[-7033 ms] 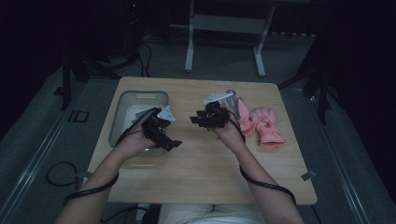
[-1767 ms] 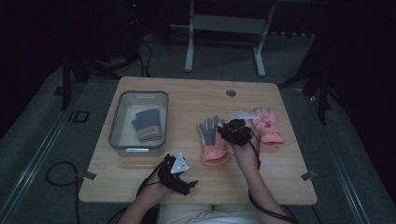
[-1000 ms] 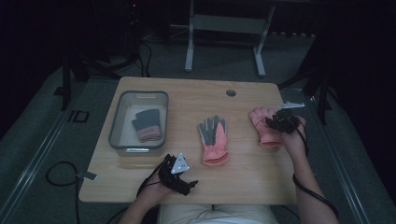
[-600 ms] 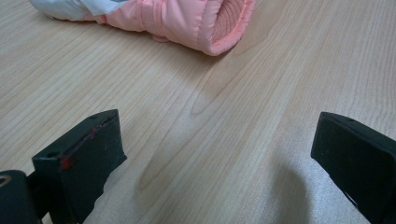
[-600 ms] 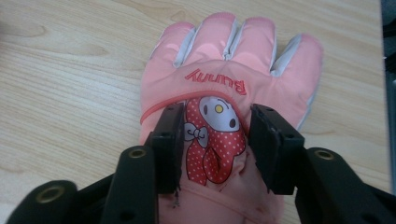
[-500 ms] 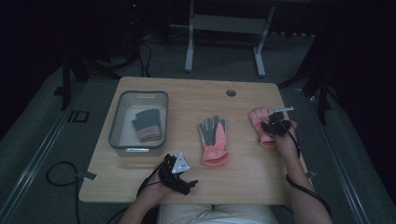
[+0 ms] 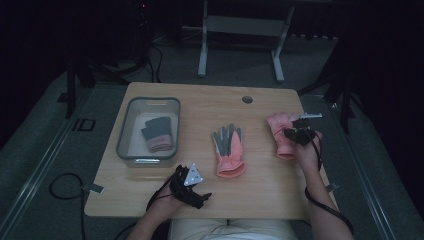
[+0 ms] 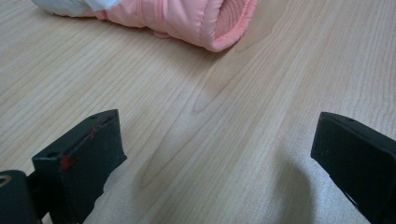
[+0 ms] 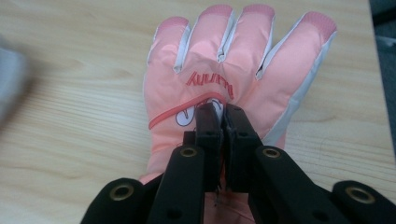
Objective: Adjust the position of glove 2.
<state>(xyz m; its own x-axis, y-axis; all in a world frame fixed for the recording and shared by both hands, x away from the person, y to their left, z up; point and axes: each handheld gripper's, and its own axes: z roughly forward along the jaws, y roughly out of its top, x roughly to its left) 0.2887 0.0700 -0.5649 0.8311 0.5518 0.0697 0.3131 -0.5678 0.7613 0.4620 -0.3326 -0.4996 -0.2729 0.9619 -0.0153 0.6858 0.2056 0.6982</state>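
A pink glove [image 7: 278,131] lies back up at the table's right side, fingers pointing away from the person. My right gripper [image 7: 296,134] sits over its middle. In the right gripper view the jaws have just been closing and now pinch the fabric of the pink glove [image 9: 233,60] at the printed logo, with my right gripper [image 9: 223,112] shut on it. A second pink glove [image 7: 229,148], grey palm up, lies at the table's centre. Near the front edge my left gripper [image 7: 199,194] rests open, and its own view shows my left gripper [image 8: 215,154] over bare wood with that glove's cuff [image 8: 196,21] ahead.
A clear plastic bin [image 7: 124,131] stands at the left of the table, with a dark grey and pink pair of gloves [image 7: 157,134] in it. A round cable hole [image 7: 247,99] sits near the far edge. The table's right edge is close to my right hand.
The right hand has shifted slightly toward the person over the right-hand glove. The left gripper has stayed in place near the front edge.
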